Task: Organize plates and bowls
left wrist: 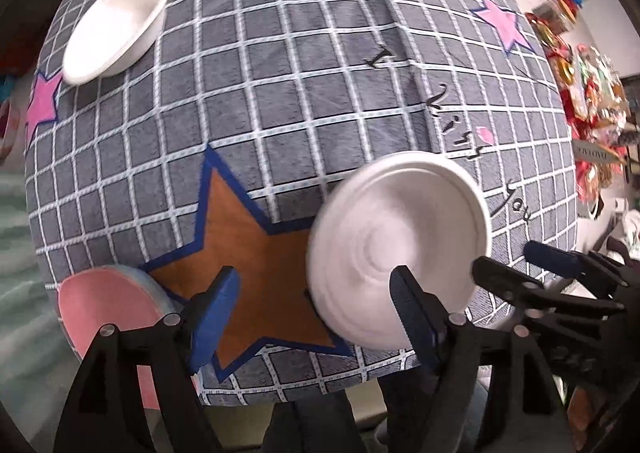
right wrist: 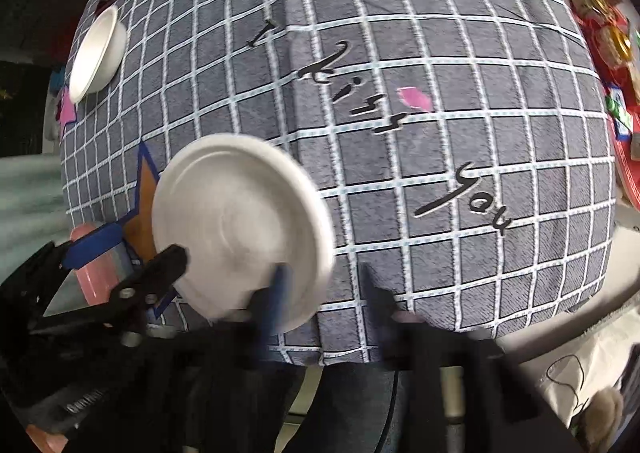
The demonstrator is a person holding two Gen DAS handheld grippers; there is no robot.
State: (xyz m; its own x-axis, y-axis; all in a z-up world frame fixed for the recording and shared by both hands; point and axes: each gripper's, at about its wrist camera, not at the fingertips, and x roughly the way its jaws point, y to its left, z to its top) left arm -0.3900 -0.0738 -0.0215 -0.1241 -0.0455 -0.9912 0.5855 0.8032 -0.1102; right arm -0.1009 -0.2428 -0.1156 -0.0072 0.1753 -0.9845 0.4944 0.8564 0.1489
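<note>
White and seemingly of moulded pulp, the plate [left wrist: 400, 249] is lying near the front edge of the tabletop [left wrist: 280, 93], partly over an orange star [left wrist: 256, 265] printed on the grey checked cloth. The right claw [right wrist: 320, 285] is straddling the plate's near rim, one blue pad over the plate and the other outside it; its jaws are standing apart, and motion blur is making it hard to tell whether the inner pad is touching. The left claw [left wrist: 316, 317] is hanging spread wide just beside the plate, gripping nothing, with one pad in front of the plate's edge. A pink plate [left wrist: 108, 313], possibly topping a small stack, is sitting at the near left corner, close to the left claw. A white bowl [left wrist: 116, 25] is resting well apart at the far left of the cloth.

The step in hand is probably the pickup of the white plate. The next move is likely calling for the right claw to pinch the thin rim firmly, lift without dragging the cloth, and carry the plate toward the pink one.
</note>
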